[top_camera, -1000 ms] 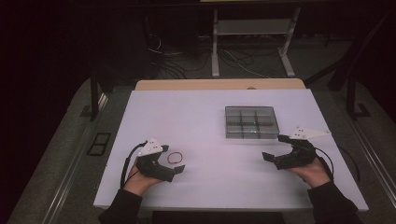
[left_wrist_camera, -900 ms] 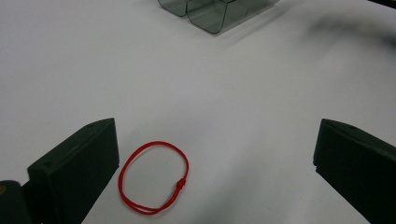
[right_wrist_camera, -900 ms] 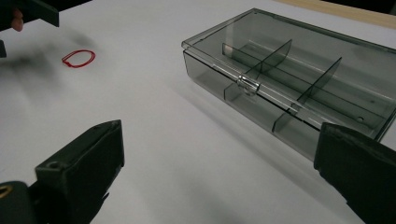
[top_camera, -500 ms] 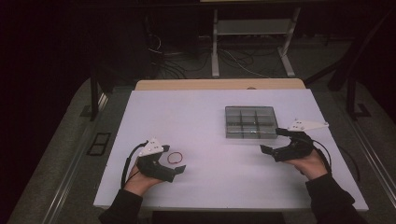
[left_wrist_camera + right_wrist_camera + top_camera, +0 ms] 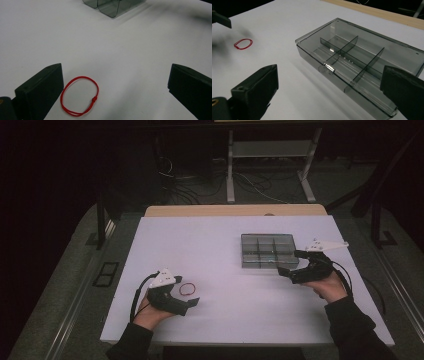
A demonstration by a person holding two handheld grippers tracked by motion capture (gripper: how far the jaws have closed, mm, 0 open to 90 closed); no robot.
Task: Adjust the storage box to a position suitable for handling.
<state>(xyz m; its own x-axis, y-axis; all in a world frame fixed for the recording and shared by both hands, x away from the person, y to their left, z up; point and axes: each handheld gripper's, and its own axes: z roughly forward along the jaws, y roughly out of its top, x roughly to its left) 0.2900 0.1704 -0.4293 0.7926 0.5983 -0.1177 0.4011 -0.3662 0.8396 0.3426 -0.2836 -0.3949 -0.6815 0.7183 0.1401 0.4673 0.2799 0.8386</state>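
So the left claw [image 5: 186,296] is sitting near the front-left of the white bench [image 5: 210,250], jaws spread wide and gripping nothing. The red string bracelet [image 5: 80,96] is lying flat on the bench right between those jaws, hugging the inner side of the left jaw in the left gripper view, maybe just touching it, hard to call. It's a thin loop with a little knot on it. From the high view it's showing just beside the claw's tip, on the side toward the middle of the bench.

Over on the right, the right claw [image 5: 292,262] is hovering at the near right corner of the smoky clear compartment box [image 5: 362,62], also wide open and holding nothing. The box is lying flat with its lid down, dividers inside showing through the plastic, a small latch on the front edge facing the claw. Bracelet and box are sitting well apart. A person's dark sleeves are coming in from the bottom edge.
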